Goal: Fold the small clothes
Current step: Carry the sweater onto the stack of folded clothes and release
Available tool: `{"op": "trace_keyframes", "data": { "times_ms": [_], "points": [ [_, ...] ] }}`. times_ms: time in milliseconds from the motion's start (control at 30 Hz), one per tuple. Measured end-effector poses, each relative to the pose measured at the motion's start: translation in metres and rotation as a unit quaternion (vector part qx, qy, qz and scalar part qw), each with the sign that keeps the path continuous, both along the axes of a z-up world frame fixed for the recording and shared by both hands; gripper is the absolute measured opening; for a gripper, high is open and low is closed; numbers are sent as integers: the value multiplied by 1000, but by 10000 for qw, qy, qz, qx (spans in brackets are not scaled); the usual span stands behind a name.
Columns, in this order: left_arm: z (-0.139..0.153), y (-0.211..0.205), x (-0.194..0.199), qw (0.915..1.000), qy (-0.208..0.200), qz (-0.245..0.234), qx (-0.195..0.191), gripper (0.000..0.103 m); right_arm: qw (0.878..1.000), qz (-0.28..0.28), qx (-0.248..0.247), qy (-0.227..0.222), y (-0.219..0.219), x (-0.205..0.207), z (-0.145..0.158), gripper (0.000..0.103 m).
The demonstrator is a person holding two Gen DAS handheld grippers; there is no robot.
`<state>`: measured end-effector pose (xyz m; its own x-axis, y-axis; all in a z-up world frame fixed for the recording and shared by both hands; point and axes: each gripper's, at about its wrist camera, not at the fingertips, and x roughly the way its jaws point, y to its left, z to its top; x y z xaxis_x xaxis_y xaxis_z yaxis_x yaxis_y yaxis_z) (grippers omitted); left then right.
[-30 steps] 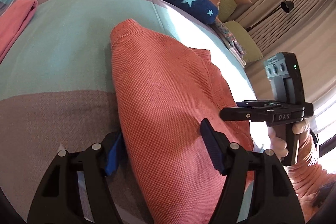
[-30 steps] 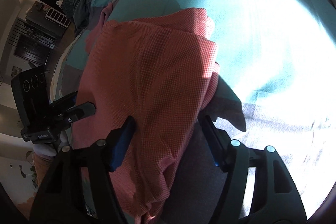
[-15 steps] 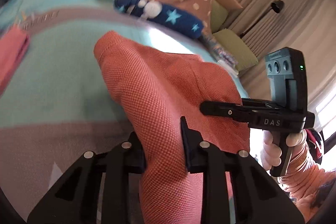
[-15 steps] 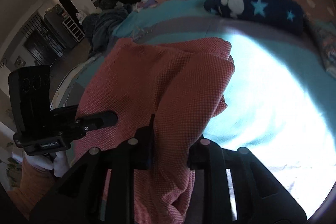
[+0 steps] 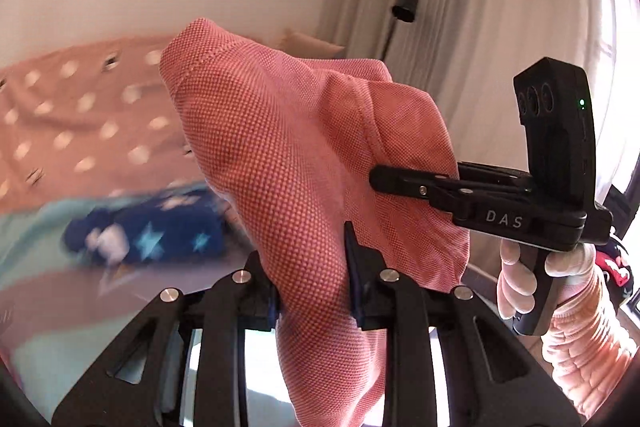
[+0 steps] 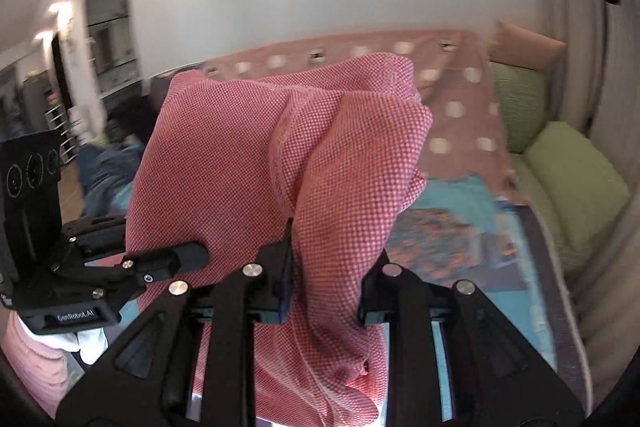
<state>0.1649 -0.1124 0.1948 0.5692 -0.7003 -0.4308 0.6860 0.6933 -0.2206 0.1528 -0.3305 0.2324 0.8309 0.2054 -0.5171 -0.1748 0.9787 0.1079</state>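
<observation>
1. We hold the coral-pink waffle-knit small garment (image 5: 280,155) up off the bed, each gripper pinching one edge, probably so it hangs free and can be squared for a fold.
2. Our left gripper (image 5: 312,291) is nearly closed, its jaws clamped on a bunch of the cloth; the fabric rises above it and drapes below.
3. Our right gripper (image 6: 324,283) grips a thicker bunch likewise.
4. Below lies the teal bedspread (image 6: 460,199), with a navy star-patterned plush roll (image 5: 144,235) resting on it.
</observation>
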Motion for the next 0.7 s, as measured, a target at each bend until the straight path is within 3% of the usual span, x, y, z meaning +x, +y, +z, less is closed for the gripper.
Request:
{"op": "trace_keyframes", "data": {
  "times_ms": [133, 167, 300, 400, 433, 500, 533, 633, 700],
  "points": [
    [1, -72, 53, 9997, 105, -179, 130, 27, 9992, -353, 85, 191, -55, 31, -7, 24],
    [-2, -84, 64, 9996, 149, -198, 163, 27, 9983, -496, 68, 304, -73, 65, -17, 24],
    [-26, -127, 117, 9984, 388, -222, 337, 27, 9956, -689, 58, 627, -98, 136, -50, 24],
    [-59, -150, 159, 9970, 560, -124, 512, 27, 9916, -822, 188, 979, -117, 191, -90, 27],
    [-72, -156, 175, 9963, 608, -40, 599, 28, 9894, -955, 146, 1081, -122, 211, -109, 33],
    [-108, -164, 212, 9930, 749, 276, 866, 37, 9831, -1327, -90, 1260, -122, 236, -146, 47],
    [-123, -168, 227, 9902, 777, 499, 1048, 49, 9772, -1596, -309, 1367, -118, 243, -161, 51],
    [-175, -167, 266, 9709, 715, 1368, 1830, 52, 9705, -1794, -566, 1507, -113, 250, -193, 50],
    [-193, -158, 271, 9706, 882, 1388, 1760, 52, 9714, -1793, -614, 1430, -115, 245, -200, 50]
  ]
}}
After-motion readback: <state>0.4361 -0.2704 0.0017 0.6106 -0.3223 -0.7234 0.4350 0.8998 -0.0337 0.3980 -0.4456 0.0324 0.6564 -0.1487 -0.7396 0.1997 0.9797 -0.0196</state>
